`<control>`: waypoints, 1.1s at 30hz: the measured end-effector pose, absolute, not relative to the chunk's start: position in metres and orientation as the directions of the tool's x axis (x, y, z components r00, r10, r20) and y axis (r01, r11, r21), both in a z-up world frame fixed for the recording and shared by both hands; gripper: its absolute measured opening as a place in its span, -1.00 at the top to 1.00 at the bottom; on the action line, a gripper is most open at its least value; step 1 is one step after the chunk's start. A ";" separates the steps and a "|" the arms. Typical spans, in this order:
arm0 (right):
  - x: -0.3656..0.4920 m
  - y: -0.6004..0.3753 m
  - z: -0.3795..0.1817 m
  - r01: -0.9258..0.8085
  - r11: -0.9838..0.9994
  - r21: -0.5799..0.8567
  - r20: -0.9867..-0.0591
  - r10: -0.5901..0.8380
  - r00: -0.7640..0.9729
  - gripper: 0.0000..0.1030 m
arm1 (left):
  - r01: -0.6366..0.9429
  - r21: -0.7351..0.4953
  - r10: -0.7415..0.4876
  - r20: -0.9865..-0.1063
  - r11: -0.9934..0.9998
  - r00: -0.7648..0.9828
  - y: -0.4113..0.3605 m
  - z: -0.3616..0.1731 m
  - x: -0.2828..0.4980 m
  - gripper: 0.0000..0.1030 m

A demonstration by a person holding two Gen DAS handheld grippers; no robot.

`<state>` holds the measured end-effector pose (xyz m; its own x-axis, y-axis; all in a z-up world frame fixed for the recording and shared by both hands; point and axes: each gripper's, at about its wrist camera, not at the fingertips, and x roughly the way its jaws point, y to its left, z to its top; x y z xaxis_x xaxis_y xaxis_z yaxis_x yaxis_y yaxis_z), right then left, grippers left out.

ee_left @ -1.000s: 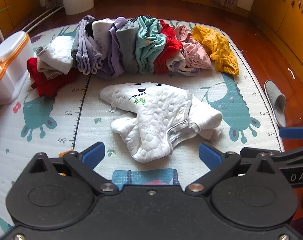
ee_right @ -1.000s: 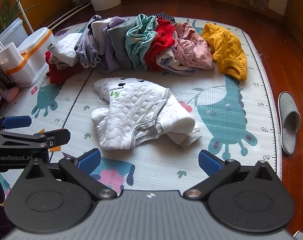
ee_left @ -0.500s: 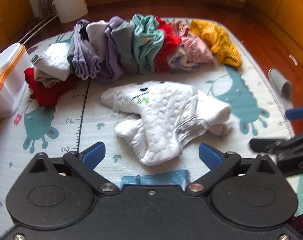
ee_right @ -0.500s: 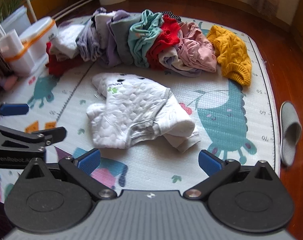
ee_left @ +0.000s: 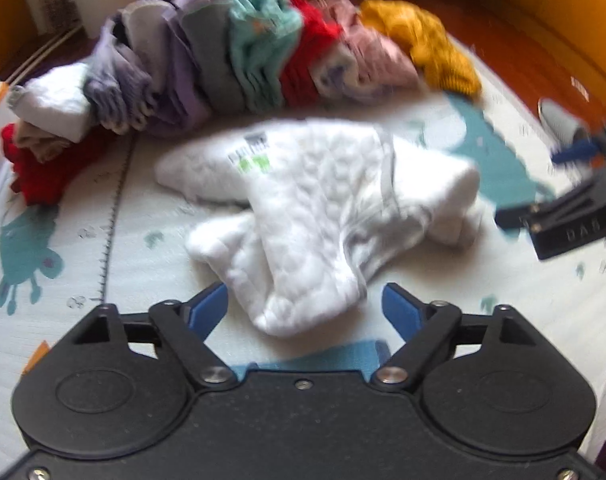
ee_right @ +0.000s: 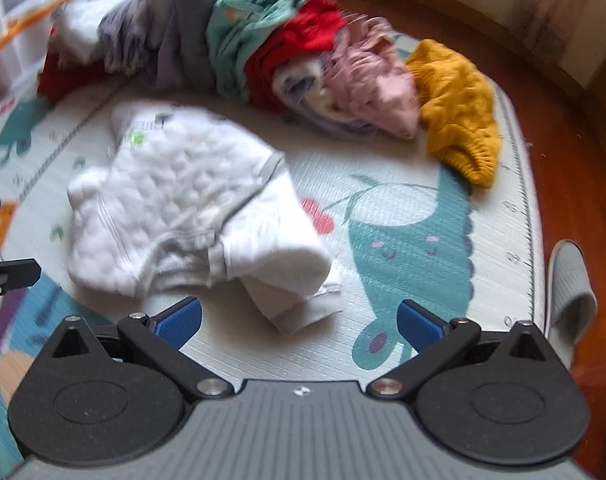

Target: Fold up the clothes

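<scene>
Your left gripper (ee_left: 303, 308) has its jaws spread but they have just been closing in; the near hem of the white quilted garment (ee_left: 323, 216) sits between the blue pads (ee_left: 209, 306), and neither pad presses on it. Your right gripper (ee_right: 299, 320) is spread wide with the garment's folded sleeve end between its fingers, gripping nothing. The garment lies crumpled in the middle of the play mat (ee_right: 403, 160). Behind the garment, a row of clothes (ee_left: 263, 52) runs across the mat, ending in a mustard knit (ee_right: 459, 112). A grey slipper (ee_right: 571, 296) rests just off the mat, well apart from the garment.
</scene>
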<state>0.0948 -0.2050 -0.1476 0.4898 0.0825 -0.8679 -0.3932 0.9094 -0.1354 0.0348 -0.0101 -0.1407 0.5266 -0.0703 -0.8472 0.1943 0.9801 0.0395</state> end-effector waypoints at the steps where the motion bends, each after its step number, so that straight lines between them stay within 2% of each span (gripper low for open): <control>1: 0.094 -0.202 -0.155 -0.427 0.889 -0.164 -0.862 0.082 0.501 -0.92 | 0.220 0.067 -0.060 -0.851 0.973 0.522 -0.015 -0.149 0.035 -0.63; 4: 0.092 -0.193 -0.175 -0.533 0.800 -0.277 -0.841 0.067 0.537 -0.75 | 0.290 0.141 -0.028 -0.861 0.947 0.509 -0.024 -0.171 0.036 -0.57; 6: 0.091 -0.190 -0.188 -0.587 0.736 -0.338 -0.829 0.063 0.556 -0.72 | 0.315 0.168 -0.012 -0.867 0.934 0.499 -0.026 -0.184 0.036 -0.55; 8: 0.091 -0.189 -0.198 -0.621 0.693 -0.367 -0.821 0.074 0.567 -0.53 | 0.355 0.216 0.008 -0.863 0.910 0.505 -0.031 -0.194 0.035 -0.54; 10: 0.091 -0.187 -0.207 -0.642 0.656 -0.398 -0.806 0.084 0.586 -0.40 | 0.394 0.276 0.031 -0.849 0.877 0.527 -0.037 -0.202 0.033 -0.41; 16: 0.099 -0.184 -0.217 -0.661 0.602 -0.448 -0.765 0.125 0.632 -0.33 | 0.441 0.407 0.093 -0.810 0.800 0.580 -0.048 -0.220 0.035 -0.19; 19: 0.106 -0.181 -0.220 -0.672 0.598 -0.437 -0.771 0.135 0.622 0.05 | 0.425 0.423 0.114 -0.803 0.800 0.585 -0.046 -0.224 0.040 0.00; 21: 0.112 -0.183 -0.219 -0.671 0.625 -0.399 -0.785 0.145 0.602 0.34 | 0.411 0.427 0.123 -0.799 0.805 0.589 -0.044 -0.225 0.043 0.40; 22: 0.115 -0.185 -0.217 -0.661 0.645 -0.383 -0.787 0.148 0.600 0.59 | 0.398 0.425 0.127 -0.796 0.813 0.591 -0.042 -0.222 0.044 0.49; 24: 0.120 -0.189 -0.209 -0.645 0.686 -0.338 -0.790 0.165 0.590 0.69 | 0.376 0.413 0.123 -0.792 0.830 0.598 -0.039 -0.213 0.047 0.77; 25: 0.123 -0.191 -0.204 -0.636 0.705 -0.314 -0.792 0.174 0.585 0.78 | 0.364 0.407 0.121 -0.788 0.837 0.604 -0.037 -0.207 0.049 0.81; 33: 0.126 -0.200 -0.122 -0.595 0.763 -0.253 -0.746 0.237 0.622 0.85 | 0.251 0.375 0.102 -0.709 0.893 0.698 -0.020 -0.116 0.061 0.89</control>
<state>0.1260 -0.2000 -0.1215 0.6217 0.2374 -0.7464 -0.5950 0.7629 -0.2529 0.0608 -0.0198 -0.1161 0.6981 0.1017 -0.7088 0.2506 0.8925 0.3750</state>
